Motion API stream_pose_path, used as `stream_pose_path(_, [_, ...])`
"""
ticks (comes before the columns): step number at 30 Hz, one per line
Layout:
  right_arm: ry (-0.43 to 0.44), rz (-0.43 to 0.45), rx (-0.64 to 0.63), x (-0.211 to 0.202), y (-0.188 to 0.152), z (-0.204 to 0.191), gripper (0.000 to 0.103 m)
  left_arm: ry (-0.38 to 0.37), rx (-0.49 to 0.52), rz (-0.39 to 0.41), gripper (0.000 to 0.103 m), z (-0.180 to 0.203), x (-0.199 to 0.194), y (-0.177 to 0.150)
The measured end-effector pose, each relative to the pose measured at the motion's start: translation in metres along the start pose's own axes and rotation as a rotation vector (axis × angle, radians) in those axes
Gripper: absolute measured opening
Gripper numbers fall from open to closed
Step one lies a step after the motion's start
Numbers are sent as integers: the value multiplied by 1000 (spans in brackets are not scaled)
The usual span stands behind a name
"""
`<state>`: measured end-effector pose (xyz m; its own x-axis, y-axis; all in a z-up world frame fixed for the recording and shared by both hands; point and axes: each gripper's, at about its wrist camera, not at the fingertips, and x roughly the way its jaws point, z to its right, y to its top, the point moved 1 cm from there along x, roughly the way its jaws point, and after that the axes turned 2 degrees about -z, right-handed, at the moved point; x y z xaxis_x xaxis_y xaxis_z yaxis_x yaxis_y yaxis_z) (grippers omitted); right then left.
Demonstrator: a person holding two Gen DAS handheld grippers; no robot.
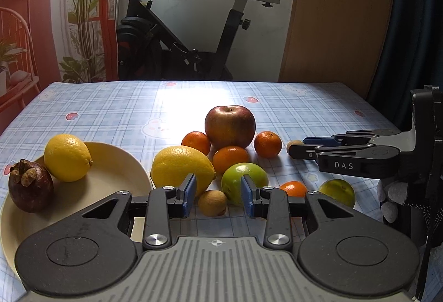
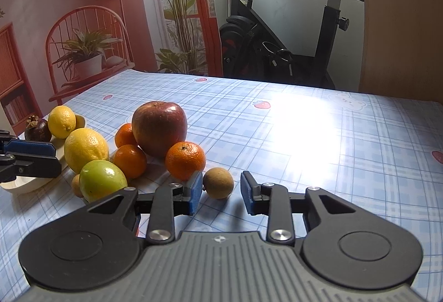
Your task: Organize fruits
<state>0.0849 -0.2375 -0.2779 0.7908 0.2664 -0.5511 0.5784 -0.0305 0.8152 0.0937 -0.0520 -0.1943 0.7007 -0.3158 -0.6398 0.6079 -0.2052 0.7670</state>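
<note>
I hold both grippers low over the table (image 1: 110,108), each one facing the pile of fruits. The left gripper (image 1: 218,192) has its fingers spread, with nothing between them; a small brown fruit (image 1: 212,203) lies just in front of the gap, so I judge this is the one I aim at. The cream plate (image 1: 116,172) stands at the left side of this gripper, and a lemon (image 1: 67,157) and a dark mangosteen (image 1: 30,185) lie already on it. This is why I think the plate is the collecting place.

The rest waits on the cloth: a second lemon (image 1: 181,169), a green apple (image 1: 243,182), a big red apple (image 1: 229,127) at the back and several mandarins around it, touching each other in a heap.

The right gripper (image 2: 221,192) is also wide apart and empty. Another small brown fruit (image 2: 218,182) sits just before its fingers, apart from the mandarin (image 2: 185,159) beside it. This fruit is maybe a longan or a small kiwi; I cannot tell. It stands free, so a pinch should not disturb the heap.
</note>
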Motion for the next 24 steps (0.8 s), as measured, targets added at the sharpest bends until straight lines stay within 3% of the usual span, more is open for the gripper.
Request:
stream_pose_path(3, [5, -4, 1, 1, -1, -1, 32, 5, -14, -6, 37, -3, 1, -1])
stream_pose_path(4, [4, -6, 1, 1, -1, -1, 28, 6, -16, -8, 37, -3, 1, -2])
stream_pose_path(24, [17, -6, 18, 0, -1, 2, 27, -3, -57, -93, 37, -10, 21, -12])
